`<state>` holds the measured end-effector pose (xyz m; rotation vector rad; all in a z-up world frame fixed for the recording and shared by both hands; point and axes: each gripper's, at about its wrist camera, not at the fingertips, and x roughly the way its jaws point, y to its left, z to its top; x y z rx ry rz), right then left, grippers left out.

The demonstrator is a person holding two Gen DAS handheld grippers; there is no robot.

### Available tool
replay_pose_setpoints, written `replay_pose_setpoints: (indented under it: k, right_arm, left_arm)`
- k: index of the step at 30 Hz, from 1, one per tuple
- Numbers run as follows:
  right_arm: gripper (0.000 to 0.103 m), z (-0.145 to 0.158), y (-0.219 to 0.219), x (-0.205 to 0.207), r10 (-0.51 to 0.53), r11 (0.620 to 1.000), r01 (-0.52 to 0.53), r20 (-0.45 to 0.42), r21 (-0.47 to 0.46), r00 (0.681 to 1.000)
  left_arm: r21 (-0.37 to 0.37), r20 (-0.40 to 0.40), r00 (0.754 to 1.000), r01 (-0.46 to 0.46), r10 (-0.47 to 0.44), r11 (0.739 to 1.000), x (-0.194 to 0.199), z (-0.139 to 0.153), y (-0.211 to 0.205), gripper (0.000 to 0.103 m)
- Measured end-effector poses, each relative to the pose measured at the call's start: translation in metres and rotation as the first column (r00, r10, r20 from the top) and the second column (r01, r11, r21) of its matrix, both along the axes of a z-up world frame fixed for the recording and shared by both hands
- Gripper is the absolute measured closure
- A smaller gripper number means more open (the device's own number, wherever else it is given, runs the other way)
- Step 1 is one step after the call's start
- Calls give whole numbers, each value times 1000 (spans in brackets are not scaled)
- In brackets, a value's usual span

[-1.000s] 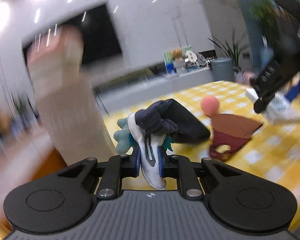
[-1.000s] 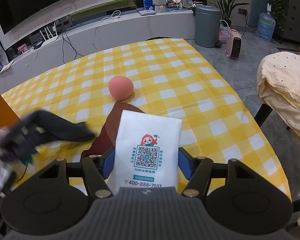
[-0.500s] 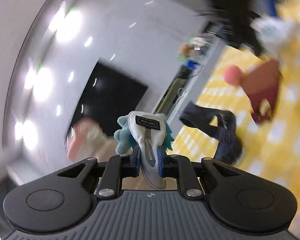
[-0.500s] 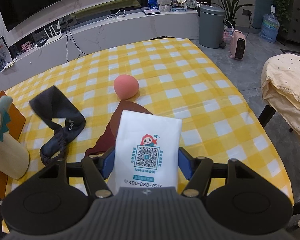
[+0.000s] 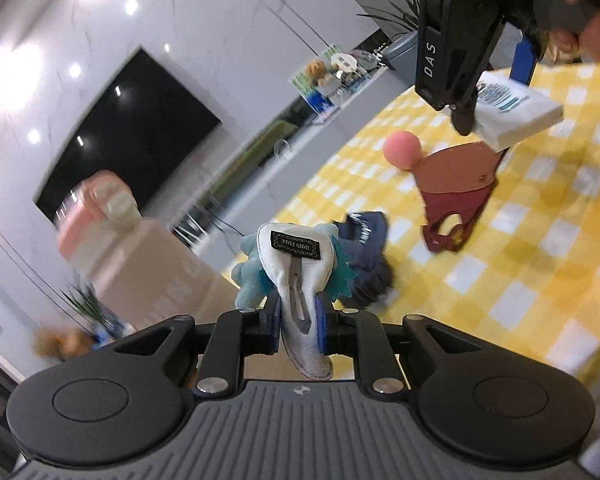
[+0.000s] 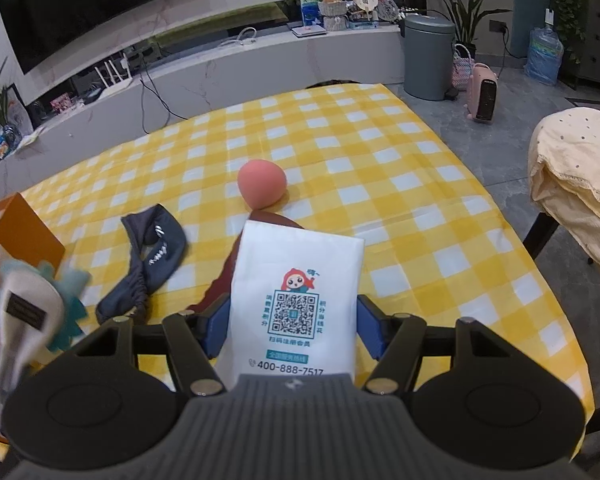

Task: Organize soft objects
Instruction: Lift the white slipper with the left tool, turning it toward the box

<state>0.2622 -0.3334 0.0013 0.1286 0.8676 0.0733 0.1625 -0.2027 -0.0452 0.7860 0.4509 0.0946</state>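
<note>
Left gripper [image 5: 299, 318] stays clamped on the plush hair clip [image 5: 296, 264], now swung back over the yellow tablecloth [image 6: 400, 168] toward the orange box [image 6: 24, 232]; right gripper [image 6: 292, 320] still holds the tissue pack [image 6: 296, 292]. Neither is stowed yet.

— What moved? 
— The left gripper [image 5: 298, 316] swung back toward the table; the navy headband [image 5: 366, 256], draped over its plush hair clip [image 5: 296, 272] a second ago, now lies beyond the jaws on the tablecloth [image 5: 540, 240].
</note>
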Motion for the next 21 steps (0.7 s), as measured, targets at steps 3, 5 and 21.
replay_pose_setpoints:
  k: [3, 5, 21]
  right_arm:
    - [39, 2, 3, -1, 1, 1000, -1, 2, -2, 1000]
    - [39, 3, 5, -1, 0, 1000, 0, 5, -11, 1000]
    - [39, -2, 47, -20, 74, 997, -74, -1, -37, 997]
  left_arm:
    - [-87, -43, 999, -1, -3, 996, -9, 8, 6, 84]
    - [-133, -59, 998, 4, -12, 991, -16, 13, 10, 84]
    - [-416, -199, 976, -6, -85, 910, -66, 50, 60, 84]
